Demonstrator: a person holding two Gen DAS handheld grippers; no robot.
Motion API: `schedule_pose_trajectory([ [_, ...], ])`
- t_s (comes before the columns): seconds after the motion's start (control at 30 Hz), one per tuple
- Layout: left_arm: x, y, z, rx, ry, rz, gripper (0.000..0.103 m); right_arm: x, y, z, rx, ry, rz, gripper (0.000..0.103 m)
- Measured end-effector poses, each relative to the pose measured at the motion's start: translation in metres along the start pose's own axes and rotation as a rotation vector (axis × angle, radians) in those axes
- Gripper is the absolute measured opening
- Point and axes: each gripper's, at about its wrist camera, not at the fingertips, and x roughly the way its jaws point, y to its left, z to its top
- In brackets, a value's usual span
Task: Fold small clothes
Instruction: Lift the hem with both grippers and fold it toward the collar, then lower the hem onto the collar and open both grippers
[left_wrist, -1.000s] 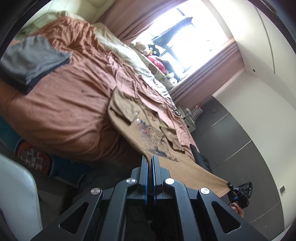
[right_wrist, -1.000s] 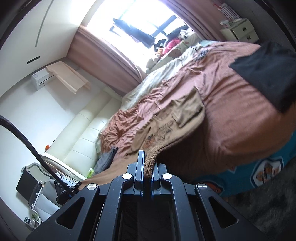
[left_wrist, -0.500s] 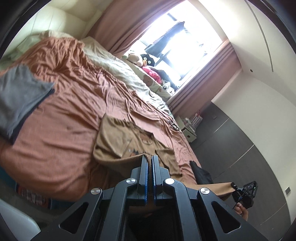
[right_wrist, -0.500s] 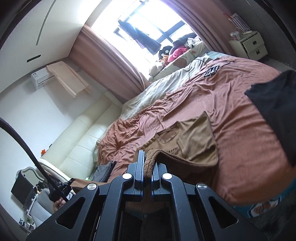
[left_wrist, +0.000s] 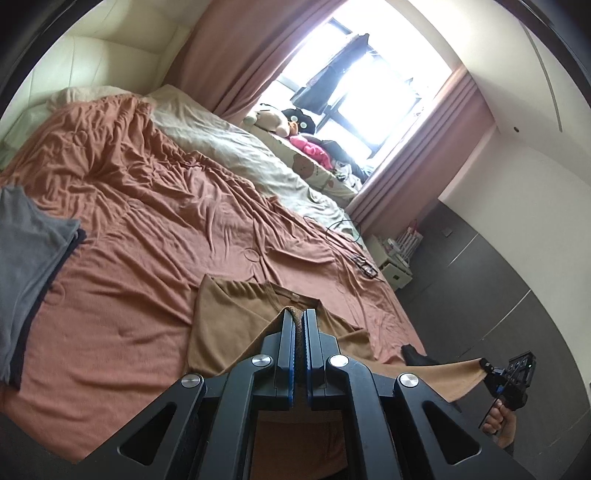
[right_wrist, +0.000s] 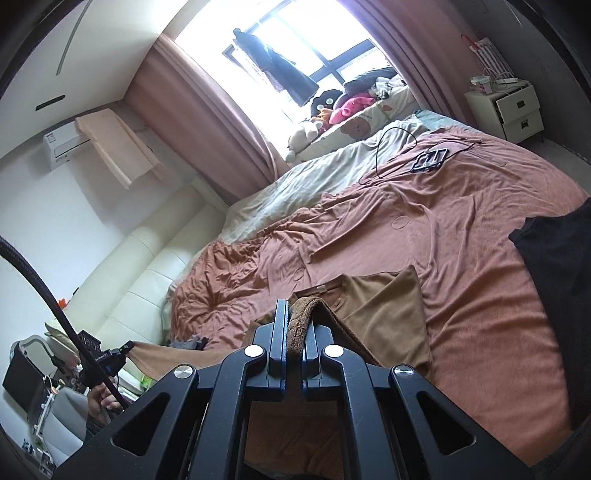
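A brown T-shirt (left_wrist: 236, 325) is being held by its hem, pinched in the closed left gripper (left_wrist: 298, 317) and the closed right gripper (right_wrist: 297, 317), its collar end lying near the bed's (left_wrist: 147, 229) front edge.

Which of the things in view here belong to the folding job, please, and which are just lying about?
Part of the job:
- brown T-shirt, hem lifted over its body
- left gripper, shut on the hem
- right gripper, shut on the hem
- rust bedspread, the work surface

Just lying about:
- grey folded clothes
- black garment
- plush toys
- cable
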Motion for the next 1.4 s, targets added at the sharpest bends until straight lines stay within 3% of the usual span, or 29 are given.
schedule_pose_trajectory([
  [0.37, 0.078, 0.021, 0.028, 0.006, 0.071, 0.090, 0.004, 0.071, -0.020, 0.033, 0.035, 0.068, -0.071, 0.001],
  [1.0, 0.217, 0.095, 0.029, -0.040, 0.244, 0.247, 0.004, 0.209, -0.078, 0.054, 0.126, 0.238, -0.209, 0.001],
  [1.4, 0.303, 0.137, 0.028, -0.040, 0.343, 0.373, 0.004, 0.276, -0.109, 0.057, 0.160, 0.317, -0.285, 0.002],
])
